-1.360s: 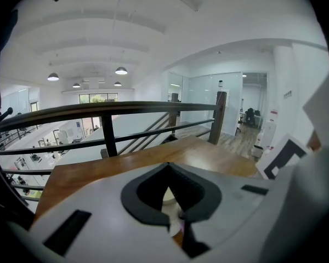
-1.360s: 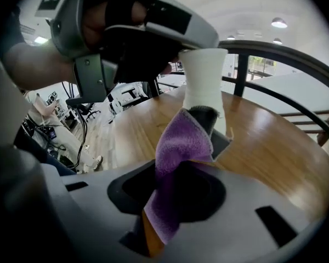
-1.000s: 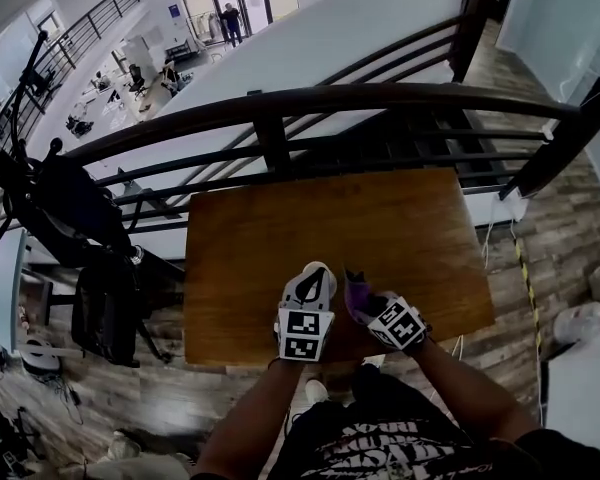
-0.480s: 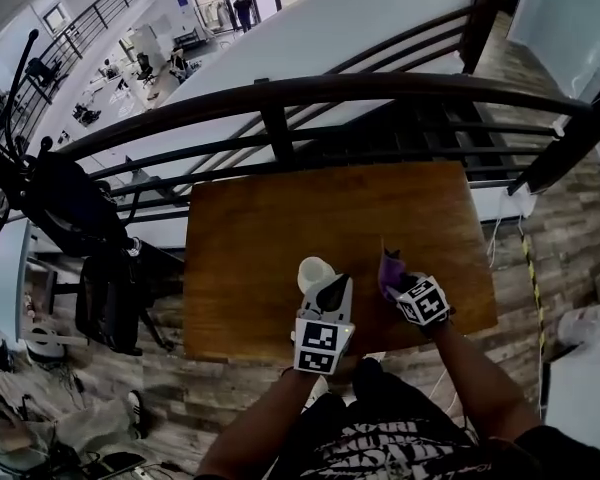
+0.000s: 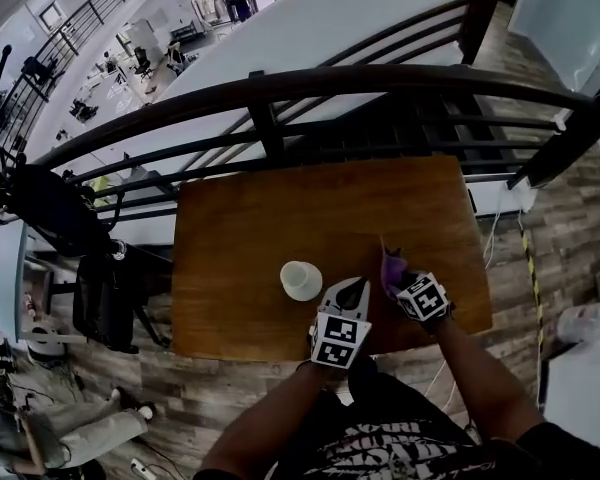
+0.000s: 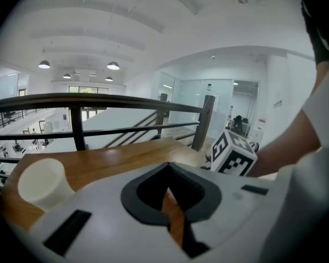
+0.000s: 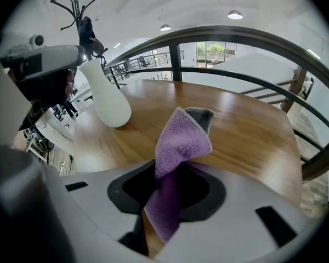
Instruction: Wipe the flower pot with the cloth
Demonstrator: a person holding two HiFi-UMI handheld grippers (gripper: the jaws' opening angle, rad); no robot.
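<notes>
The white flower pot (image 5: 301, 280) stands upright on the wooden table (image 5: 260, 218), free of both grippers. It also shows at the left of the left gripper view as the pot (image 6: 39, 182), and far left in the right gripper view as the pot (image 7: 111, 106). My left gripper (image 5: 348, 296) is just right of the pot, near the table's front edge, jaws closed to a thin slit with nothing in them (image 6: 167, 189). My right gripper (image 5: 392, 273) is shut on a purple cloth (image 7: 181, 141), whose free end sticks up past the jaws (image 5: 390, 263).
A dark metal railing (image 5: 280, 93) runs along the table's far edge, with a drop to a lower floor behind it. A black chair (image 5: 105, 303) stands off the table's left side. The right gripper's marker cube (image 6: 233, 153) is close beside the left gripper.
The pot was at the left gripper's jaws a second ago; now it stands alone to that gripper's left. Both grippers have shifted right, toward the front edge, the right one still holding the cloth.
</notes>
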